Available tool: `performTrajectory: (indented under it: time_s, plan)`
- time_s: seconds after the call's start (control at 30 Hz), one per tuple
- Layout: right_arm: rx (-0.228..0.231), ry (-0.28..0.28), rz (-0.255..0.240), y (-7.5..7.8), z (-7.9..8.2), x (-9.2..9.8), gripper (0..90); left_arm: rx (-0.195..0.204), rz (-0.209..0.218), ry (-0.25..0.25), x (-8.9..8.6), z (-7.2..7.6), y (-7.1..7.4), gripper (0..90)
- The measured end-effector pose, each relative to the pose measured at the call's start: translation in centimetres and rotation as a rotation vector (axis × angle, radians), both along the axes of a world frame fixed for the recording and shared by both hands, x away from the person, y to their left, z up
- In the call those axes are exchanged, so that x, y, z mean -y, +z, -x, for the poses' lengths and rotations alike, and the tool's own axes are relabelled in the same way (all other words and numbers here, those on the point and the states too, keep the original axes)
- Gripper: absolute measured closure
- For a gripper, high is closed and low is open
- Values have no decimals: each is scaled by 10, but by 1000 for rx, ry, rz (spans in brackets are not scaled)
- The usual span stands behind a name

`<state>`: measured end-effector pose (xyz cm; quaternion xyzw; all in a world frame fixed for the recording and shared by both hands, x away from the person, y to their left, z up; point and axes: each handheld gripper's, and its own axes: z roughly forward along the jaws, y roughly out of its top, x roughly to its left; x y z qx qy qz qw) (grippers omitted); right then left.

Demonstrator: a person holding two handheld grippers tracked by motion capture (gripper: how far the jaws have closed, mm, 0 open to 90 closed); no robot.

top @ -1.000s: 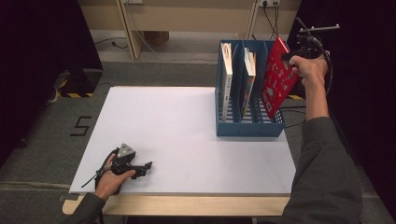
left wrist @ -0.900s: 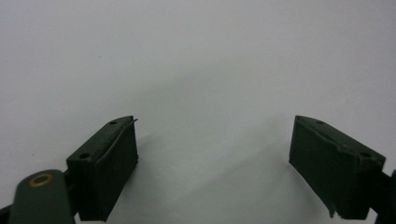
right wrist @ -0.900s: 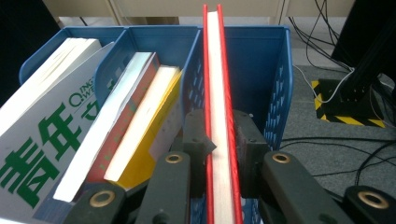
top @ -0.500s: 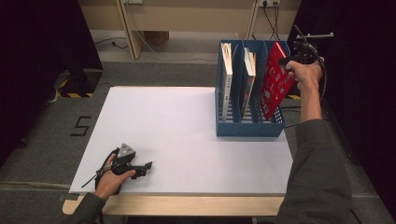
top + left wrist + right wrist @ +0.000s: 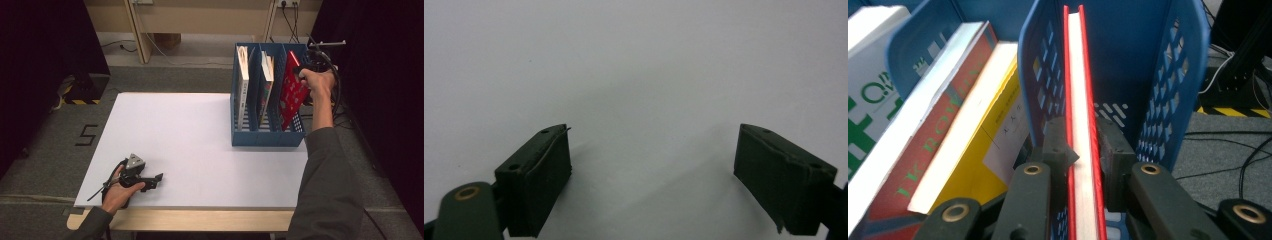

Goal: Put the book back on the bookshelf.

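Pinching red book [image 5: 1083, 100] in right tool [image 5: 1083, 150] over rack's [image 5: 267, 137] rightmost slot for upright filing; left tool [image 5: 651, 180] spread, idle.

Left claw [image 5: 654, 170] agape above white table [image 5: 634, 65]

Left claw [image 5: 156, 180]: rested low, jaws spread wide, nothing between them.
Right claw [image 5: 1082, 142]: raised at arm's reach, jaws clamped.

A file rack [image 5: 267, 137] stands at the table's [image 5: 190, 135] far right. A book [image 5: 291, 92] clamped in the right gripper [image 5: 1083, 145] leans in its rightmost compartment; other books [image 5: 243, 85] fill the compartments leftward. The left gripper [image 5: 142, 177] rests near the front left edge.
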<state>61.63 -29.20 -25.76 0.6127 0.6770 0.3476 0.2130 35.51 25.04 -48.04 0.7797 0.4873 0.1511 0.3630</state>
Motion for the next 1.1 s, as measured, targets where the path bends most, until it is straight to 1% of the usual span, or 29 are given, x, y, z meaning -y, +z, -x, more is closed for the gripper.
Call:
performTrajectory:
  time_s: [0.1, 0.17, 0.2, 0.23, 0.3, 0.37, 0.4, 0.47, 0.57, 0.67, 0.8, 0.87, 1.0, 1.07, 1.1]
  plan:
    - [-17, -12, -4, -5, -3, -3, 776, 1, -1, 0, 0, 0, 0, 145]
    - [-29, -7, -3, -8, -4, -6, 769, 0, -1, 0, 0, 0, 0, 145]
    - [-22, 2, -2, -9, -4, -6, 765, 0, 2, -1, 0, 0, 0, 145]
    - [-22, 7, -11, -10, -5, -8, 759, 0, 0, 0, 0, 0, 0, 145]
    - [-19, 15, -20, -9, -5, -10, 755, 1, -1, 0, 0, 0, 0, 145]
    - [-19, 19, -11, -7, -5, -11, 754, 0, -1, -1, 0, 0, 0, 145]
    - [-21, 17, -13, -7, -5, -10, 750, 0, -1, -1, 0, 0, 0, 145]
    - [-23, 25, -32, -6, -4, -10, 735, 1, -1, 0, 0, 0, 0, 145]
    - [-27, 34, -43, -4, -2, -8, 704, 2, -2, -1, 0, 0, 0, 145]
    - [-40, 47, -50, -5, 3, -7, 671, 1, -2, 0, 0, 0, 0, 145]
    - [-38, 76, -32, -8, 11, -6, 637, 2, -5, -2, 1, 0, 0, 145]
    - [-40, 83, -41, -9, 16, -5, 634, 3, -5, -2, 1, 0, 0, 145]
    - [-26, 106, -49, -10, 28, 1, 632, 3, -6, -2, 1, 0, 0, 144]
    - [-13, 115, -77, -10, 36, 6, 631, 4, -6, -2, 1, 0, 0, 145]
    - [-11, 120, -78, -10, 39, 8, 632, 4, -7, -2, 1, 0, 0, 145]
